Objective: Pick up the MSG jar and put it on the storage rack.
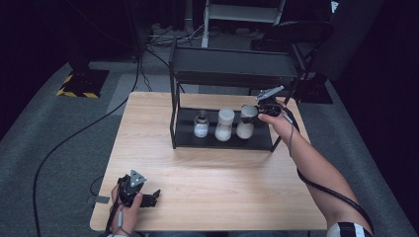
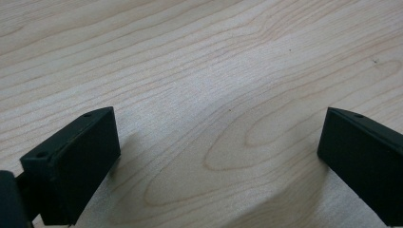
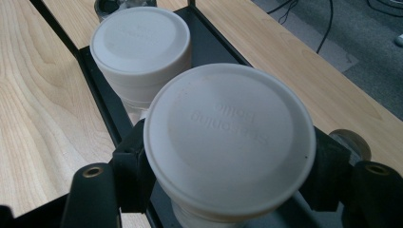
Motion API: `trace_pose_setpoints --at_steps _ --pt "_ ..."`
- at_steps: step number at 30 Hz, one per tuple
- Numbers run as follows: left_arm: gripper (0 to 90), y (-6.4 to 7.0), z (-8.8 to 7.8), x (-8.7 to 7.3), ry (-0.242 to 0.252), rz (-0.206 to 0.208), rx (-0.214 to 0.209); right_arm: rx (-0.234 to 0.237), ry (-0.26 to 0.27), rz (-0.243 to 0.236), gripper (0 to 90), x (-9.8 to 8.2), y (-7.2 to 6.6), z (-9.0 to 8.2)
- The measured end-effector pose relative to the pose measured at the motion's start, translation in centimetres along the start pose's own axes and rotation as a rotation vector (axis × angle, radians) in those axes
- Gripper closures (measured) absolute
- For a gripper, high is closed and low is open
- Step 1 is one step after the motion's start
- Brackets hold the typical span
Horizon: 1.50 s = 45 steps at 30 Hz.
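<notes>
Light wooden table (image 1: 212,187) across centre frame in high view, pale grain with oval figuring, seen close in left gripper view (image 2: 199,61). Grey carpet (image 1: 49,128) on all sides; black cable (image 1: 59,148) trailing over it at left; yellow-and-black striped base (image 1: 81,83) at upper left; dark chair (image 1: 296,34) and white frame legs (image 1: 242,12) at top, remaining room in darkness. Black two-tier rack (image 1: 232,69) on far half of table, lower shelf (image 1: 188,138) carrying three jars in a row: small dark-capped jar (image 1: 200,123) at left, white-lidded jar (image 1: 224,125) in middle (image 3: 140,42), white-lidded jar at right (image 1: 246,122), tilted. Right gripper (image 1: 264,109) at right end of lower shelf, jaws clamped on either side of the right jar just below its lid (image 3: 228,137). Left gripper (image 1: 143,197) at lower left of frame near table's near edge, held low over bare wood, jaws wide apart, nothing between them.
</notes>
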<state>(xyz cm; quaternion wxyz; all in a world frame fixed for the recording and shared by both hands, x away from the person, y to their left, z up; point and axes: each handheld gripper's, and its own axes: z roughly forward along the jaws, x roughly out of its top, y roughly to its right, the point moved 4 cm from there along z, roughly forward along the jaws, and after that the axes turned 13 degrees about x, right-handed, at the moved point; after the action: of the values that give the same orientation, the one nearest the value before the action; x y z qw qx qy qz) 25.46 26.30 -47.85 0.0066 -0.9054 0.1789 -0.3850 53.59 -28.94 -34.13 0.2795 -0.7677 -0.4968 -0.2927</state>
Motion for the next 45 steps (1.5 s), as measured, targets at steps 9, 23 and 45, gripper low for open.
trace_pose_setpoints --at_steps 9,23,45 --pt "0.3 0.0 0.0 0.0 0.0 0.0 0.0 0.004 -0.017 0.005 34.3 0.1 -0.1 0.6" --pt "0.3 0.0 0.0 0.0 0.0 0.0 0.0 0.01 -0.056 0.021 34.2 0.3 0.0 1.5" --pt "0.3 0.0 0.0 0.0 0.0 0.0 0.0 -0.007 0.006 0.024 15.9 1.0 -1.1 0.1"
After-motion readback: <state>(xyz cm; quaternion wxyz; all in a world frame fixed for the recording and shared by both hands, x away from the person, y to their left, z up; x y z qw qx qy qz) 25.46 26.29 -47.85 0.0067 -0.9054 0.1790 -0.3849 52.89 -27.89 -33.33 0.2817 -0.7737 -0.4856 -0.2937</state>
